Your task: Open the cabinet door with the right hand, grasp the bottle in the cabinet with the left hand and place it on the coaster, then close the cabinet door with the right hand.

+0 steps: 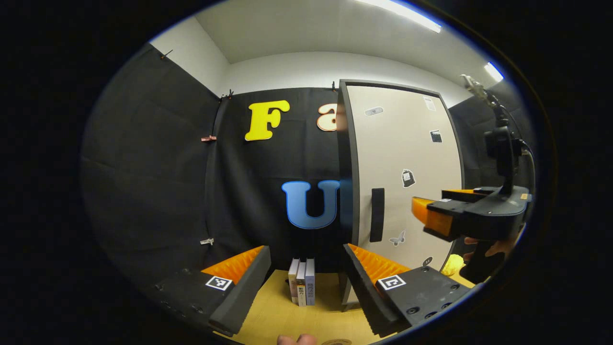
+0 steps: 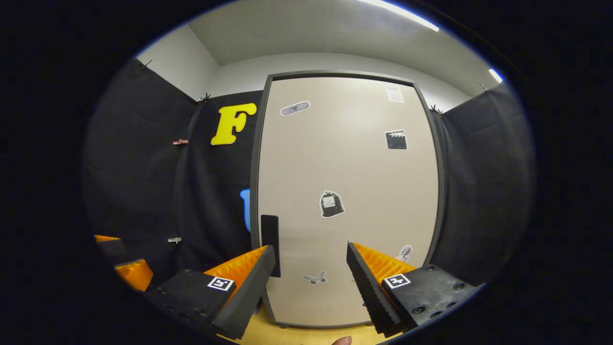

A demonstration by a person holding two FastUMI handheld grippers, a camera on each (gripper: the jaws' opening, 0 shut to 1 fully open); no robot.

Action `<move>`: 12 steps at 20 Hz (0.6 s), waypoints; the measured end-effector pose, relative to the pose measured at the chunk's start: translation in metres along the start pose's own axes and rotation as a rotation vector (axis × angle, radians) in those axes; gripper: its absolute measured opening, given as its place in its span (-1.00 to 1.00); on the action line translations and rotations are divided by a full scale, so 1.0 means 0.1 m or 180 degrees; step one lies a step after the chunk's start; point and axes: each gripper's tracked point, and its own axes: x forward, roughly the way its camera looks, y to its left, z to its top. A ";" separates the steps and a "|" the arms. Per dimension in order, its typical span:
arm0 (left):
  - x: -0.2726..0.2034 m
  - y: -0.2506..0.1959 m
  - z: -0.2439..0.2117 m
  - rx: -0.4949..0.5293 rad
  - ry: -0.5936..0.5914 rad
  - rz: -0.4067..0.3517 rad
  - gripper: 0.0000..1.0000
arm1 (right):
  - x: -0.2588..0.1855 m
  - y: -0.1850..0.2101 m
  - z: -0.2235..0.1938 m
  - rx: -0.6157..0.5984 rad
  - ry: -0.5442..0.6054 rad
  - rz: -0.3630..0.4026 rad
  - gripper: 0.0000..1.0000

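A black-draped booth under strip lights, with a pale wooden bench (image 1: 278, 316) carrying a tall beige cabinet (image 2: 347, 201) at its right end; the door is closed, so the bottle is presumably behind it, unseen. The dark handle (image 2: 270, 244) runs upright along the door's left edge, just up and left of the right gripper (image 2: 311, 270), the nearer one, whose jaws gape wide and hold nothing. The left gripper (image 1: 306, 268), equally spread and empty, faces three upright books (image 1: 301, 281) by the cabinet's left side. Door stickers and book spines are too small to read
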 end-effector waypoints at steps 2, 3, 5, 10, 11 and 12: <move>0.02 0.09 -0.04 0.0000 0.0012 0.0036 0.89 | 0.19 0.17 -0.10 0.0033 0.0056 0.0059 0.94; 0.03 0.14 -0.05 0.0007 0.0020 0.0059 0.89 | 0.28 0.24 -0.15 0.0074 0.0087 0.0071 0.94; 0.04 0.25 -0.07 0.0005 0.0027 0.0132 0.89 | 0.47 0.34 -0.27 0.0097 0.0152 0.0067 0.95; 0.05 0.42 -0.10 -0.0016 0.0018 0.0200 0.89 | 0.85 0.48 -0.45 0.0061 0.0199 -0.0029 0.67; 0.04 0.46 -0.11 -0.0011 0.0028 0.0222 0.89 | 0.92 0.48 -0.49 0.0062 0.0203 -0.0080 0.63; 0.05 0.48 -0.13 -0.0023 0.0032 0.0227 0.89 | 0.96 0.44 -0.53 0.0070 0.0234 -0.0154 0.43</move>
